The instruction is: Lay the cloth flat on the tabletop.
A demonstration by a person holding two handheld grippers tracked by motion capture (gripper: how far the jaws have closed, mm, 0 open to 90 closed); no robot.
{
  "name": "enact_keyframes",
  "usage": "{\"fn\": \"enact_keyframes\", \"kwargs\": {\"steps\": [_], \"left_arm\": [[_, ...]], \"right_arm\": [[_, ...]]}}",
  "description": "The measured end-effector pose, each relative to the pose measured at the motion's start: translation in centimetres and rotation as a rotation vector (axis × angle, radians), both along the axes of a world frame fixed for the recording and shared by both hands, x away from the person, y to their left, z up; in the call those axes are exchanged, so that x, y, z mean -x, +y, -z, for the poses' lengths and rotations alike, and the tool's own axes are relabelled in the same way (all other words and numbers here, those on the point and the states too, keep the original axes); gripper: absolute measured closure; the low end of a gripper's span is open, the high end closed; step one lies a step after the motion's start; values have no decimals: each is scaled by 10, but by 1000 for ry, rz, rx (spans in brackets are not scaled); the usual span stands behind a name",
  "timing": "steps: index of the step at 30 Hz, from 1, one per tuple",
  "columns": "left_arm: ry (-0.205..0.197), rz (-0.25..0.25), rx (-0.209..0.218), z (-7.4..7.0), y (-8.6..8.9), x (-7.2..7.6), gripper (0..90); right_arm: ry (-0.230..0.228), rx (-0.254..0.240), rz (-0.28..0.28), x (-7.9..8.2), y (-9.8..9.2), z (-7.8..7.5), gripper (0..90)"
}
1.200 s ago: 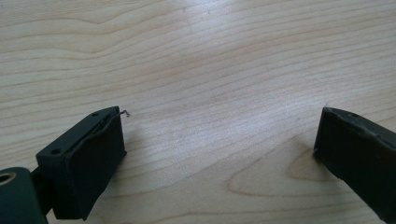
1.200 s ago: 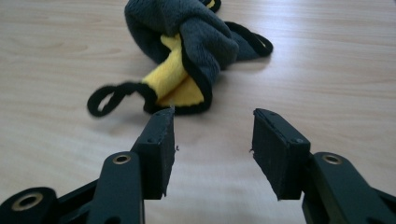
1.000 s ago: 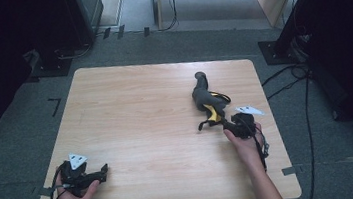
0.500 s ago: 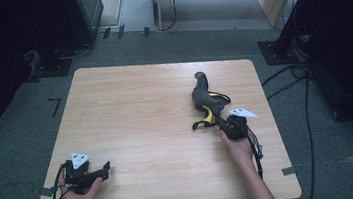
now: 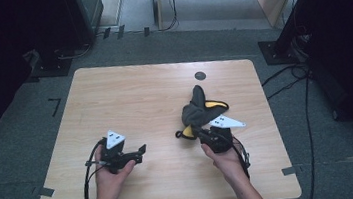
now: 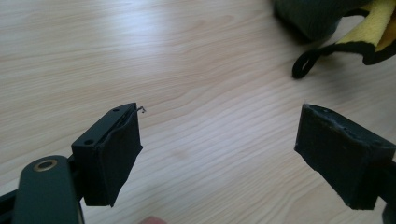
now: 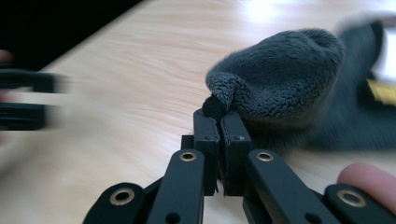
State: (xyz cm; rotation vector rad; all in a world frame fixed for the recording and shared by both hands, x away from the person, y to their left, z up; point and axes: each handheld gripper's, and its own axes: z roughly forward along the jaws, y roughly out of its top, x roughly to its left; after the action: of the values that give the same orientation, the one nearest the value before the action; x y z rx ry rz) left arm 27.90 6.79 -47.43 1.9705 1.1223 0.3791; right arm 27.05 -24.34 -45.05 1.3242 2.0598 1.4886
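A grey fleece cloth (image 5: 194, 108) with a yellow lining (image 5: 215, 105) lies crumpled right of the table's middle. My right gripper (image 5: 197, 129) reaches it from the near side. In the right gripper view the jaws (image 7: 217, 115) are shut on a bunched fold of the grey fleece (image 7: 280, 74), which rises off the wood. My left gripper (image 5: 141, 153) hovers left of the cloth, pointing right toward it. Its jaws (image 6: 224, 135) stand open with bare wood between them. The cloth's black loop (image 6: 303, 67) and yellow edge (image 6: 369, 28) lie ahead of it at upper right.
The wooden table (image 5: 128, 95) has a small black round mark (image 5: 200, 75) near its far edge. Black stands (image 5: 55, 68) and cables (image 5: 292, 73) sit on the grey floor around it. Both cables trail back along the forearms.
Both hands moved toward the table's middle: the left to the right, the right to the left. The right jaws closed on the cloth's near fold and drew it along.
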Motion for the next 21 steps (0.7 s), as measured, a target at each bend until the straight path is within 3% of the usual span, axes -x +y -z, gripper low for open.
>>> {"fn": "enact_keyframes", "kwargs": {"steps": [3, 5, 7, 11, 12, 14, 16, 18, 21], "left_arm": [[5, 71, -37, 6, -10, 4, 144], [8, 101, -33, 7, -12, 7, 145], [6, 105, -22, 7, -11, 9, 145], [0, 97, -24, 7, -3, 9, 153], [4, 92, -15, 7, -1, 9, 153], [4, 98, 1, 7, 1, 9, 165], [-9, 124, 33, 3, 1, 12, 226], [-23, 160, 70, -1, -3, 16, 236], [-38, 206, 73, -6, -12, 20, 249]], "right_arm": [[-64, -46, -127, 11, 10, -15, 869], [-98, -37, -167, 14, 16, -18, 776], [-85, -35, -136, 12, 16, -16, 659], [-37, -99, -32, 5, -9, -12, 616], [-35, -87, 1, 3, -16, -11, 617], [-19, -14, 86, 1, -27, -6, 622], [36, 14, 130, -5, -36, 3, 621], [75, 33, 160, -10, -40, 15, 621], [106, 86, 156, -16, -36, 31, 619]]}}
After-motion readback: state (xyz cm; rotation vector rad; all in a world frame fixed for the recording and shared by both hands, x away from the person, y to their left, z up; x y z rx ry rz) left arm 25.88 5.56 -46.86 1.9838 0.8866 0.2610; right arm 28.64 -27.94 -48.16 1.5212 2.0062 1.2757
